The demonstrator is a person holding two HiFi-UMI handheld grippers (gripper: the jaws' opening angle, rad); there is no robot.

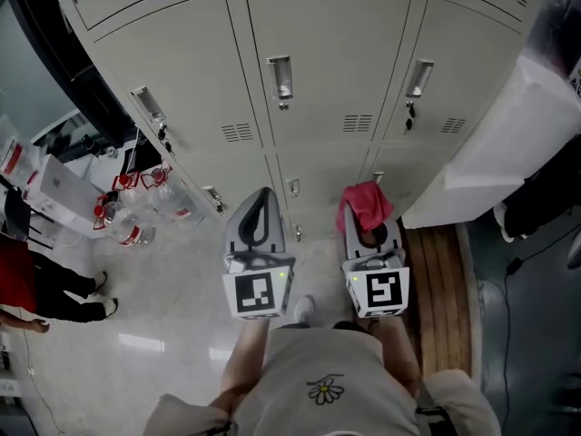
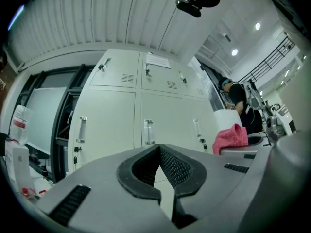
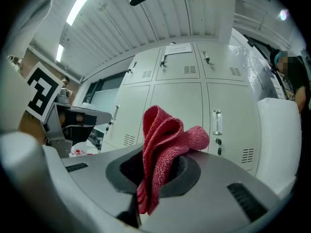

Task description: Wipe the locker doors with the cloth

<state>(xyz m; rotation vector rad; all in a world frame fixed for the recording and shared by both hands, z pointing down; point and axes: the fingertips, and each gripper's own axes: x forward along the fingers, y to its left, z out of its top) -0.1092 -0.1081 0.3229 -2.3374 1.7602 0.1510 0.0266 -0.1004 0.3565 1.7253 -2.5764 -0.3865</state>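
Note:
Cream locker doors (image 1: 327, 62) with metal handles rise in front of me. They also fill the left gripper view (image 2: 160, 110) and the right gripper view (image 3: 180, 101). My right gripper (image 1: 367, 218) is shut on a bunched pink-red cloth (image 1: 363, 203), which sticks up out of its jaws (image 3: 165, 140). The cloth is held a short way off the lower doors, not touching them. My left gripper (image 1: 262, 196) hangs beside it to the left, its jaws closed together with nothing between them (image 2: 160, 150). From the left gripper view the cloth (image 2: 231, 137) shows at the right.
Several water bottles with red caps (image 1: 132, 212) and white boxes (image 1: 54, 189) stand on the floor at the left. A person (image 1: 45, 289) stands at the far left. A white cabinet (image 1: 508, 143) adjoins the lockers on the right, above a wooden platform (image 1: 445, 280).

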